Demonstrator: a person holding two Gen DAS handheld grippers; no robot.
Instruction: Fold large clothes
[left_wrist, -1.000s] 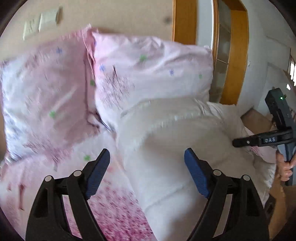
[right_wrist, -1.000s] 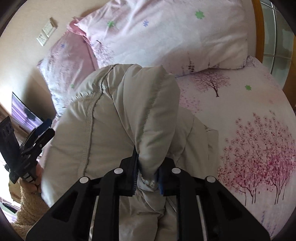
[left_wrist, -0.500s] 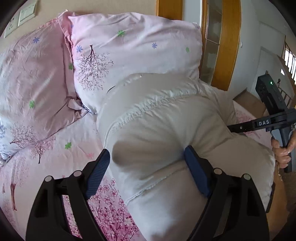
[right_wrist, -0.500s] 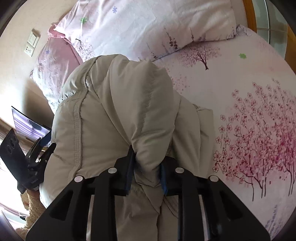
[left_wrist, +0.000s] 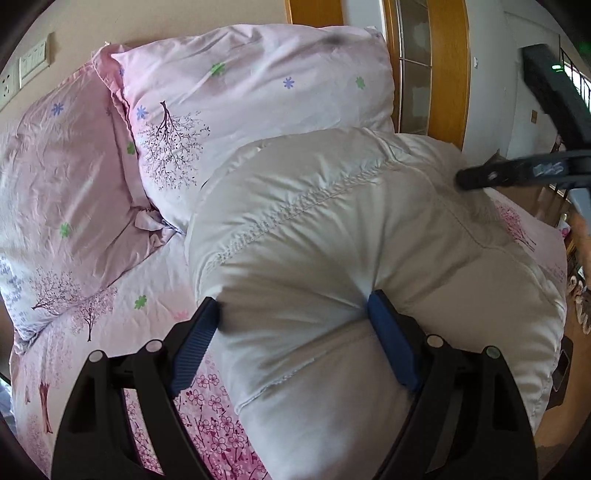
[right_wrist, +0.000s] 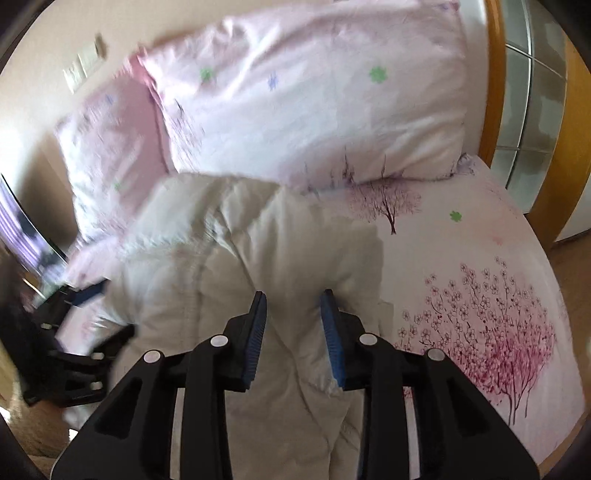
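A puffy white down jacket (left_wrist: 332, 251) lies bunched on the pink floral bed sheet (left_wrist: 110, 314). My left gripper (left_wrist: 291, 325) is open, its blue pads pressed against both sides of a thick jacket fold. My right gripper (right_wrist: 293, 317) is open a little, with a jacket (right_wrist: 258, 258) fold lying loosely between its pads. The right gripper also shows in the left wrist view (left_wrist: 517, 171), at the jacket's far side. The left gripper shows blurred at the left edge of the right wrist view (right_wrist: 85, 295).
Two pink floral pillows (left_wrist: 240, 96) (left_wrist: 62, 177) lean against the wall at the bed's head. A wooden door frame (left_wrist: 447, 70) stands behind the bed. The bed sheet (right_wrist: 480, 295) lies bare right of the jacket. Wall switches (left_wrist: 33, 66) are at upper left.
My right gripper has opened and let go of the jacket fold, and that view now swings. My left gripper has moved forward onto the jacket, pads now against its sides.
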